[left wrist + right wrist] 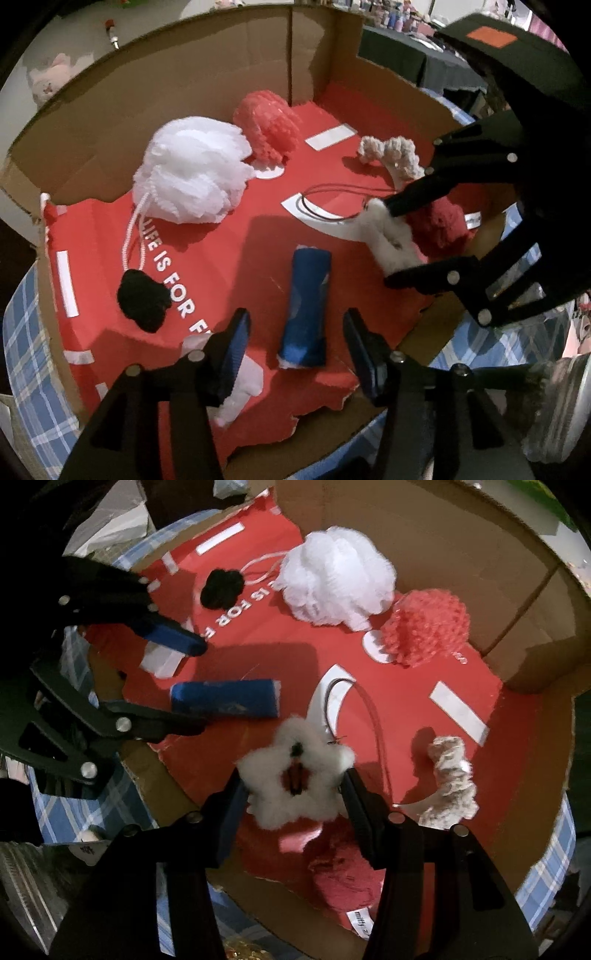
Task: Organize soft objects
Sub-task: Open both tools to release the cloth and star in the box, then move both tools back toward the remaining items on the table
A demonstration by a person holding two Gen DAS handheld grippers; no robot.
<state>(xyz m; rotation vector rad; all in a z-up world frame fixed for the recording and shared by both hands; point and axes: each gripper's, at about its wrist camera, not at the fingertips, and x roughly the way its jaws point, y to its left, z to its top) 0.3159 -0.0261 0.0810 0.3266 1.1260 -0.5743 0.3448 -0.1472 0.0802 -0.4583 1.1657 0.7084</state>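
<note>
Left wrist view: my left hand-held gripper stands wide open and holds nothing, its blue-padded fingers on either side of a blue rolled cloth that lies on the red printed liner of a cardboard box. Farther in rest a white mesh bath pouf, a coral pouf touching it, a black pom-pom near the pouf's cord, and a cream knitted scrunchie. At right my right hand-held gripper is closed around a white fluffy star ornament, beside a dark red fuzzy piece. Blue plaid cloth covers the table under the box. Right wrist view: my right hand-held gripper has the star ornament pinched between its fingers just above the liner, a thin cord loop trailing from it. The blue roll lies to the left, between the fingers of my left hand-held gripper. The white pouf, coral pouf, black pom-pom and scrunchie lie apart around it.
</note>
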